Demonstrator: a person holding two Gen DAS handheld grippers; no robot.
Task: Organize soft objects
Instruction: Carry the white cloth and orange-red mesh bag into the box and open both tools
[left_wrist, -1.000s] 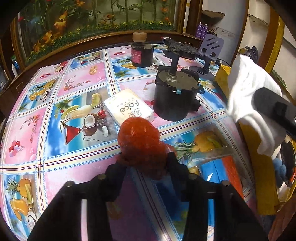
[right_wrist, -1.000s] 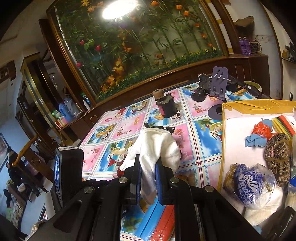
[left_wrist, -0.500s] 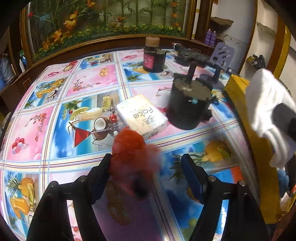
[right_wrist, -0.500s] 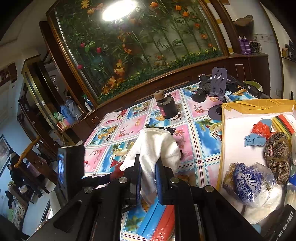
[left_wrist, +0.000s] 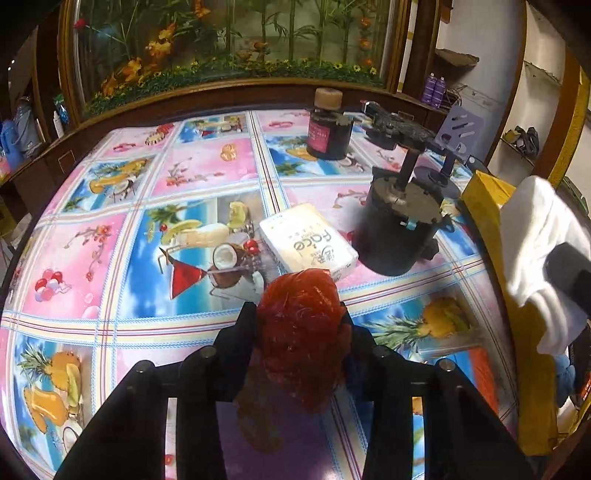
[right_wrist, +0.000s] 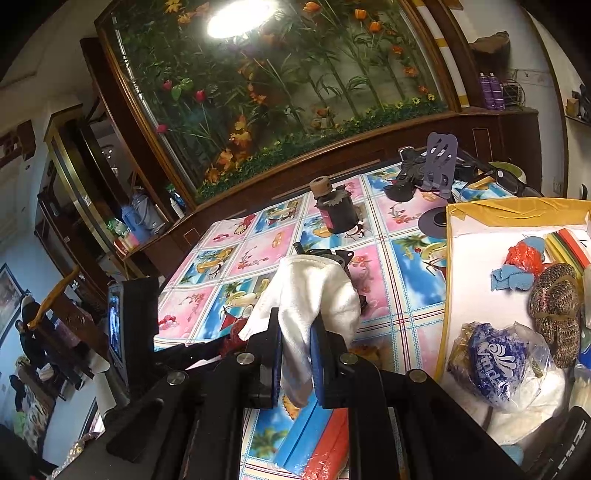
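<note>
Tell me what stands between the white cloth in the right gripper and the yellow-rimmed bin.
Nothing visible does. The right gripper holds the white cloth above the tablecloth, and the bin's yellow rim lies just to its right with only open table between.

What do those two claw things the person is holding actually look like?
Both are matte black plastic. The left gripper has two flat, tapering fingers on a slotted frame studded with round silver bolt heads. The right gripper looks the same, but blue pads line its fingers. No cables or sleeves show.
</note>
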